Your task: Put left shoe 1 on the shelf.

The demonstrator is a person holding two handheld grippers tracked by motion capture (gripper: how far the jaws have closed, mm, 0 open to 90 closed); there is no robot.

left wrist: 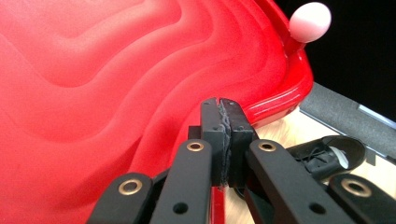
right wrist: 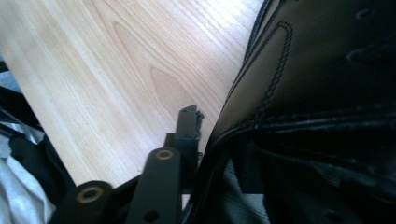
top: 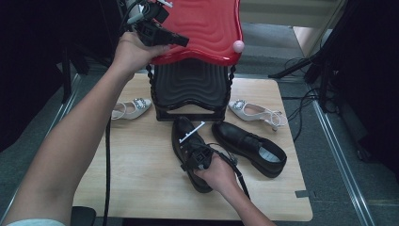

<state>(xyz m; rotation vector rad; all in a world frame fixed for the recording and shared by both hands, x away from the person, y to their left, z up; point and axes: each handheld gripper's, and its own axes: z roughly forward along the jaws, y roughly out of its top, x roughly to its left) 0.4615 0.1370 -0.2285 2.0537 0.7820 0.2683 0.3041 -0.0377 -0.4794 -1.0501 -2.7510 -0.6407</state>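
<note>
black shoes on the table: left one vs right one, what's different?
The left black shoe has the right gripper on its collar, one jaw outside and one inside; the right black shoe lies free. The left shoe points almost straight at the black box; the right shoe lies aslant, heel toward the table's right edge. The right shoe's pale insole shows; the left shoe's opening is covered by the hand. Both are dark leather and upright.

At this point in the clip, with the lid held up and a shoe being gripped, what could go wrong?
1. The left gripper pinches only the red lid's rim, so the lid could slip and drop shut.
2. The right gripper has only the collar edge of one black shoe between its jaws, so the shoe may tilt or fall when lifted.
3. The other black shoe lies close and could get knocked.
</note>
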